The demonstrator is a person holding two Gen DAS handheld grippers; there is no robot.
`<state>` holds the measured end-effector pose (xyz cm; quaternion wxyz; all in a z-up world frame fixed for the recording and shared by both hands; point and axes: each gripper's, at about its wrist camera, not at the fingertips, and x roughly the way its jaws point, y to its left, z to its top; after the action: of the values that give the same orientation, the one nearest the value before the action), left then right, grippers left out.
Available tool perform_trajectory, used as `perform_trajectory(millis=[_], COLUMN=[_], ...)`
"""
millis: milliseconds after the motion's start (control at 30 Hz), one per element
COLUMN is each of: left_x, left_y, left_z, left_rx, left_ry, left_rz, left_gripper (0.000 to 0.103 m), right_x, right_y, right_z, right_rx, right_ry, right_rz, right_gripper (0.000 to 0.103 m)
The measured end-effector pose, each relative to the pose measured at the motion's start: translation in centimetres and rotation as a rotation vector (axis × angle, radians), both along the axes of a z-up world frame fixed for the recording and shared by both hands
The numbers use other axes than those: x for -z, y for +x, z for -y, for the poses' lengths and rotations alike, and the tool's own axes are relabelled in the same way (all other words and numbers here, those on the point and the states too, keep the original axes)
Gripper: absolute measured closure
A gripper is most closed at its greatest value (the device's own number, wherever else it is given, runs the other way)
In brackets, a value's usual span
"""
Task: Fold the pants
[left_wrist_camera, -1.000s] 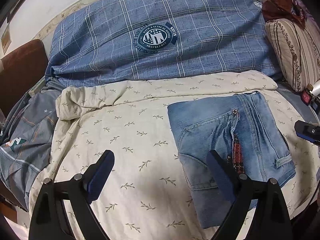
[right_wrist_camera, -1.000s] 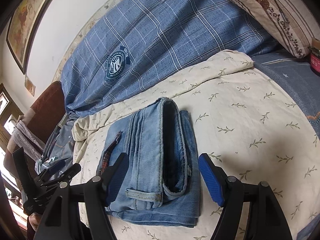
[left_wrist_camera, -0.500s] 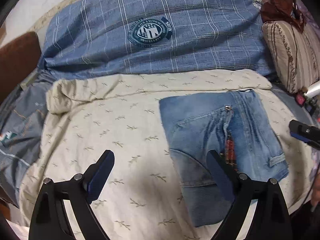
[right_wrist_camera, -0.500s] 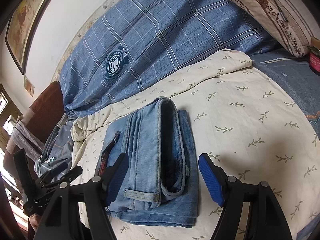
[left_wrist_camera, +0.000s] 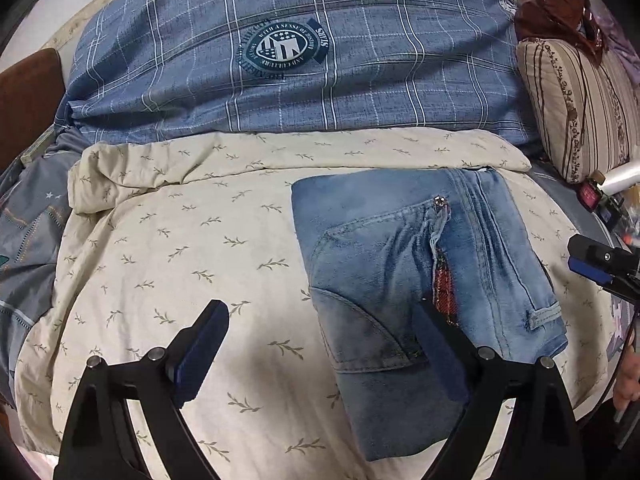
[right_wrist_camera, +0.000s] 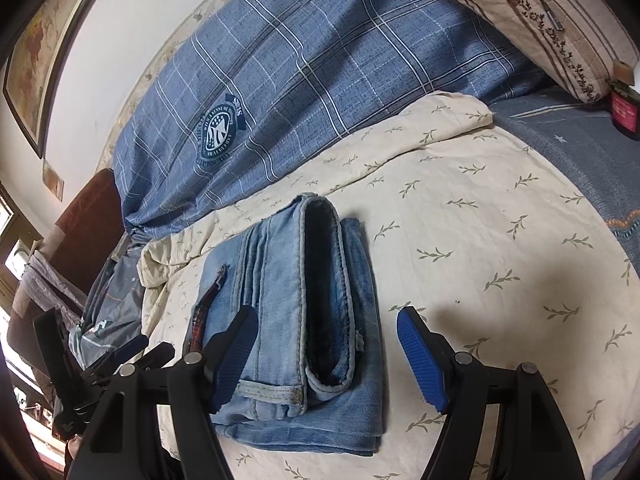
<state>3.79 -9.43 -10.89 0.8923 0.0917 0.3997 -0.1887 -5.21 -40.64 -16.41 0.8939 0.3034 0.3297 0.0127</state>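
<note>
Denim pants (left_wrist_camera: 420, 264) folded, sheet (left_wrist_camera: 180, 264) around.

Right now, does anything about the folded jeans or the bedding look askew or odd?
Nothing serious. The jeans lie folded on the cream sheet, with a red plaid lining peeking out at the fly. Both grippers are open, holding nothing.

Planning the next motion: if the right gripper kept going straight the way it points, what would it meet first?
Most likely the folded jeans. The open right gripper frames their near end between its fingers, with the waistband roll dead ahead. Depth is unclear, but nothing else lies between. Past them comes the cream sheet.
</note>
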Motion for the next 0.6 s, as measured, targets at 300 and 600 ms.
perform_trajectory(millis=[300,600], left_x=[-0.20,-0.24], left_y=[-0.01,-0.04], left_z=[0.42,0.39], left_rx=[0.002,-0.003], left_ry=[0.020,0.026], left_rz=[0.029,0.033], left_gripper=[0.010,0.010], right_x=[0.44,0.45], right_y=[0.53,0.66], right_z=[-0.31,-0.48], right_rx=[-0.010,-0.015], right_ry=[-0.006,-0.009], right_rz=[-0.014,-0.015], right_gripper=[0.028,0.028])
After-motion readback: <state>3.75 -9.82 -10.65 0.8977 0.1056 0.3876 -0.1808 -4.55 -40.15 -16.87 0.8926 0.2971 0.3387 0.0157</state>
